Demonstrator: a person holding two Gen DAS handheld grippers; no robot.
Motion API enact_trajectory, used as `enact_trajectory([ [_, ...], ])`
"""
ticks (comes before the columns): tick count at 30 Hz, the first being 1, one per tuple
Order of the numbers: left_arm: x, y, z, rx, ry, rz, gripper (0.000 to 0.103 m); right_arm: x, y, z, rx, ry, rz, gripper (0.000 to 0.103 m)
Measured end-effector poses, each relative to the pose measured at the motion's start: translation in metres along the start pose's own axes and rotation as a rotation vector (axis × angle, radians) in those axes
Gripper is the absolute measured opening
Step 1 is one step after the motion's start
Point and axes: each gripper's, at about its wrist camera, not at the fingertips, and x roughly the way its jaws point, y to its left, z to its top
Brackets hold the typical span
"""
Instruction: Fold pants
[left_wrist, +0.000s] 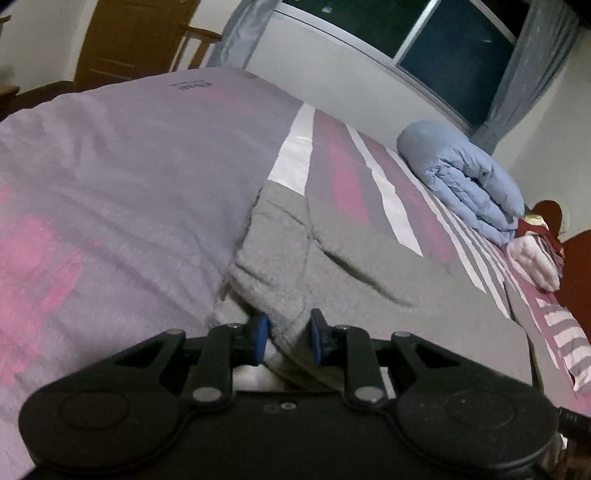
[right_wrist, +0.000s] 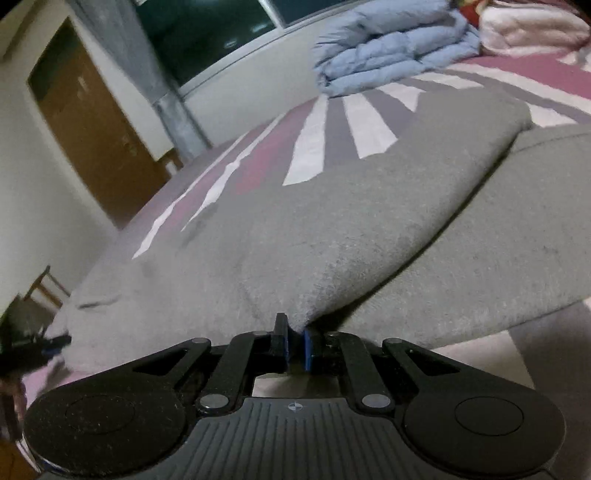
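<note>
Presently: grey pants (left_wrist: 332, 258) spread on the bed (left_wrist: 110, 184), near its front edge, one layer already doubled over. Left gripper (left_wrist: 288, 339): clamped on a bunched edge of the pants. Right gripper (right_wrist: 295, 345): pinched tight on a corner of the upper layer. Step, as judged: both holds taken for a fold. Next move calls for an even lift, carried across together.

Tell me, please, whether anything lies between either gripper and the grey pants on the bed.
Nothing visible does. The left gripper is already shut on a bunched edge of the grey pants, and the right gripper is shut on another fold of them. The bed beyond the pants looks unobstructed.
</note>
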Motion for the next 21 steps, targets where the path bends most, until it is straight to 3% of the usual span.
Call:
enact_trajectory([
  [3,-0.011,-0.006,0.000,-0.032,-0.024,0.040,0.023,-0.009,0.003,0.004,-0.006,0.009,-0.006,0.009],
  [6,-0.029,-0.026,-0.006,-0.030,-0.078,0.112,0.024,-0.037,0.008,0.007,-0.046,-0.051,-0.004,0.016],
  [10,-0.039,-0.079,-0.024,0.074,-0.135,0.147,0.065,-0.042,0.025,0.032,-0.110,-0.116,-0.054,0.022],
  [15,-0.015,-0.145,-0.048,0.201,-0.119,0.222,0.066,-0.034,0.026,0.056,-0.132,-0.135,-0.116,0.040],
  [18,0.013,-0.167,-0.066,0.274,-0.086,0.328,0.075,-0.012,0.035,0.073,-0.190,-0.101,-0.167,0.042],
  [21,0.021,-0.168,-0.092,0.286,-0.133,0.390,0.080,0.013,0.029,0.082,-0.235,-0.057,-0.228,0.042],
])
